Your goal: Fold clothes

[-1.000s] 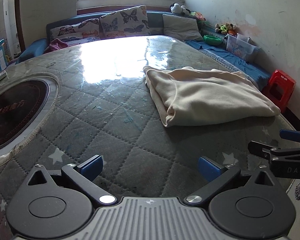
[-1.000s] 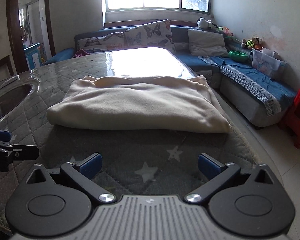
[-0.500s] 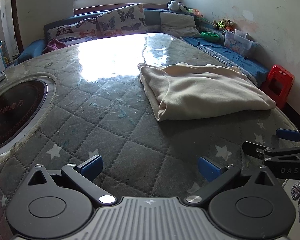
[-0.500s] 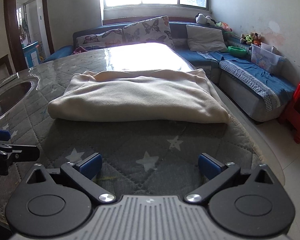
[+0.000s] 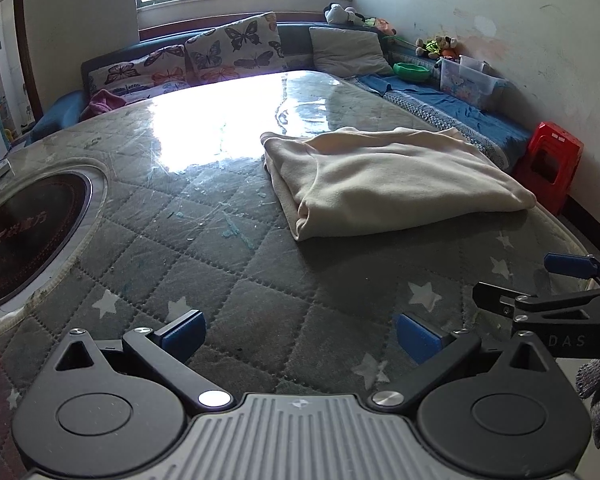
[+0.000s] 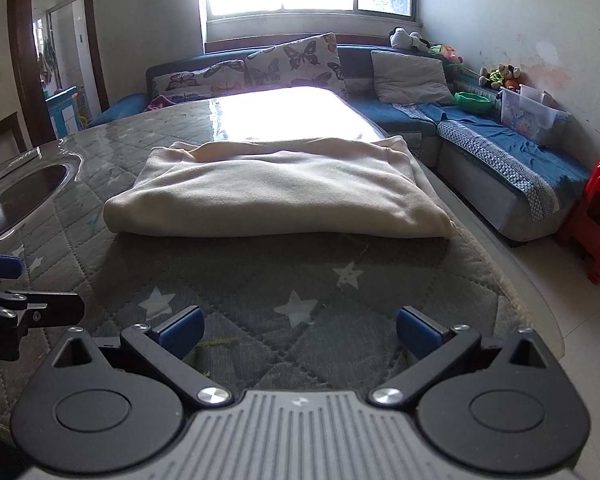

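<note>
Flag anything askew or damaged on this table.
The cream garment lies folded, its right corner near the table edge. The table's clear cover is scratched and scuffed. Nothing spilled.

Left tool (image 5: 298, 330) spread wide and empty, right tool (image 6: 298, 326) likewise, side by side

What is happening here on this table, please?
A person is folding clothes with a handheld gripper in each hand. A cream garment lies folded on the quilted table cover, under clear plastic. Neither gripper touches it: the left gripper and the right gripper are both open and empty, near the table's front edge, short of the garment. A sofa runs along the far and right sides of the table.
</note>
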`<state>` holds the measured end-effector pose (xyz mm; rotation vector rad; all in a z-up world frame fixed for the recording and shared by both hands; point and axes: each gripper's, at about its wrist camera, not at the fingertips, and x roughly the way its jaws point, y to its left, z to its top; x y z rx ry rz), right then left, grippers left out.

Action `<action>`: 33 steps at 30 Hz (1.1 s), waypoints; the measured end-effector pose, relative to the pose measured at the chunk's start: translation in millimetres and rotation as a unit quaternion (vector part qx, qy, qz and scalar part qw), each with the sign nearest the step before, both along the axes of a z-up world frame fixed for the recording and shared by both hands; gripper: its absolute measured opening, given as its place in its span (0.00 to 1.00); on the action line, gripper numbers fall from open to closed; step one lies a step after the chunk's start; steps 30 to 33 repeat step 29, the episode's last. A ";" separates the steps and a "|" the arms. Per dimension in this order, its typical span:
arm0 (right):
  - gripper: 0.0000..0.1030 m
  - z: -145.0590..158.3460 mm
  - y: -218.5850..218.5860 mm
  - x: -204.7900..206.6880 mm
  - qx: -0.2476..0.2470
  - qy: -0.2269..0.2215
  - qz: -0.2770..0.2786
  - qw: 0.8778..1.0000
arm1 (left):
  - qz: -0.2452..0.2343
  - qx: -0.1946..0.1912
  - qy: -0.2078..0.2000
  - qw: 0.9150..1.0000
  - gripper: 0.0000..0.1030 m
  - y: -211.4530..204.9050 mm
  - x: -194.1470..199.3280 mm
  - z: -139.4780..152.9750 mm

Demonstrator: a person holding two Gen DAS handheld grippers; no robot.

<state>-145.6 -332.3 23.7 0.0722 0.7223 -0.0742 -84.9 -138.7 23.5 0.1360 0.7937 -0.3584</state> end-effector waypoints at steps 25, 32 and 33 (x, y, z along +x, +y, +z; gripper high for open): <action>1.00 7.6 1.2 -13.4 -0.003 -0.012 0.003 1.000 | -0.014 0.002 -0.020 1.000 1.00 -5.6 -19.5 7.8; 1.00 9.0 2.4 -14.3 -0.003 -0.015 0.003 1.000 | -0.015 0.001 -0.022 1.000 1.00 -4.7 -21.2 8.7; 1.00 9.0 2.4 -14.3 -0.003 -0.015 0.003 1.000 | -0.015 0.001 -0.022 1.000 1.00 -4.7 -21.2 8.7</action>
